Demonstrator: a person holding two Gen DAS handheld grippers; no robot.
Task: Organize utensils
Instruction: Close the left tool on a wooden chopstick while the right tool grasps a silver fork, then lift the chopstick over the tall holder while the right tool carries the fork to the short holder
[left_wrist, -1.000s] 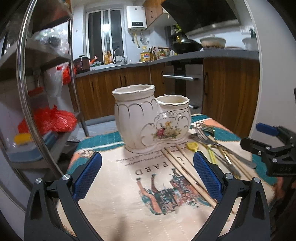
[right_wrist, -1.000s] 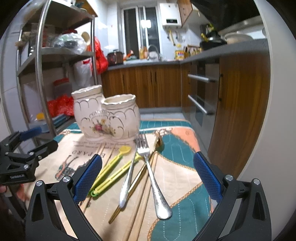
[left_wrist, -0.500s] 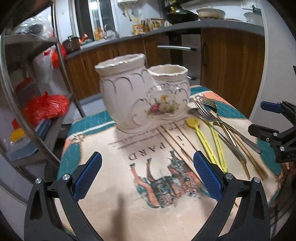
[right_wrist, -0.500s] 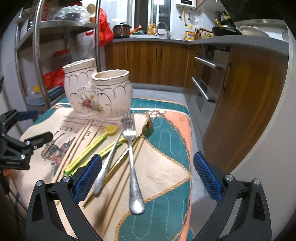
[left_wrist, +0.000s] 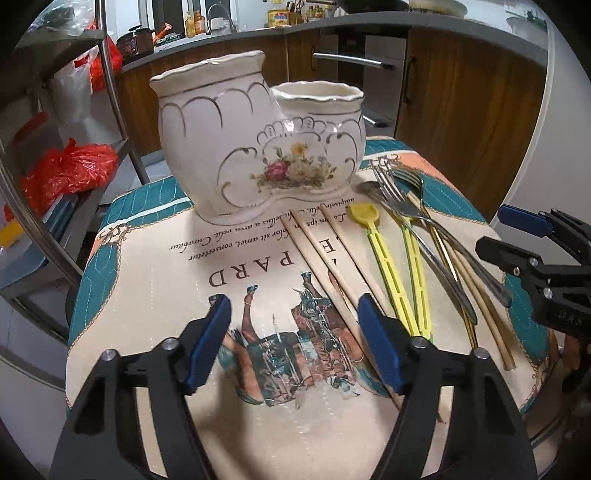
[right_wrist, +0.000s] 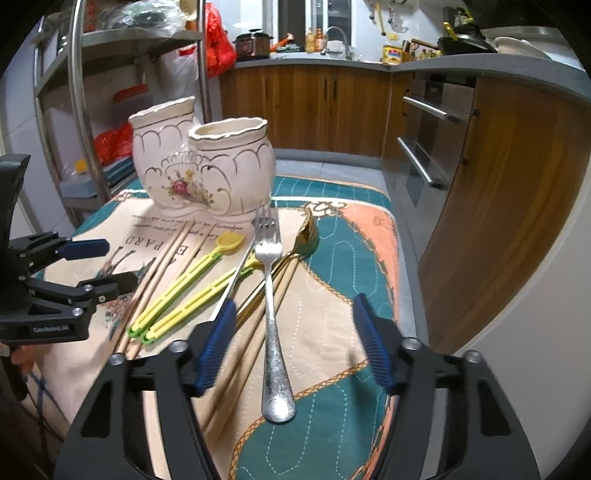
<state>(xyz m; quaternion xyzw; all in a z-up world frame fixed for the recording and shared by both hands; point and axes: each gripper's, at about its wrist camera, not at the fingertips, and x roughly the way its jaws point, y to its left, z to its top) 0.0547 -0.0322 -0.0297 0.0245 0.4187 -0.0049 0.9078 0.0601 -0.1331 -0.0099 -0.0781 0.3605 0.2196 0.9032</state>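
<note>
Utensils lie loose on the printed cloth in front of the twin-pot ceramic holder, which stands upright and empty at the far edge. Left gripper: jaws apart with nothing between the pads, having just been closing; it hovers over the near ends of the wooden chopsticks. Right gripper: jaws likewise apart and just narrowed, empty, straddling the handle of the silver fork. Beside the fork lie two yellow plastic utensils and a gold spoon. Recommended procedure: lower each gripper until the pads flank one item only, close at mid-handle, lift clear of overlapping neighbours, then tip upright before lowering into a pot. Crossed handles probably drag along otherwise.
</note>
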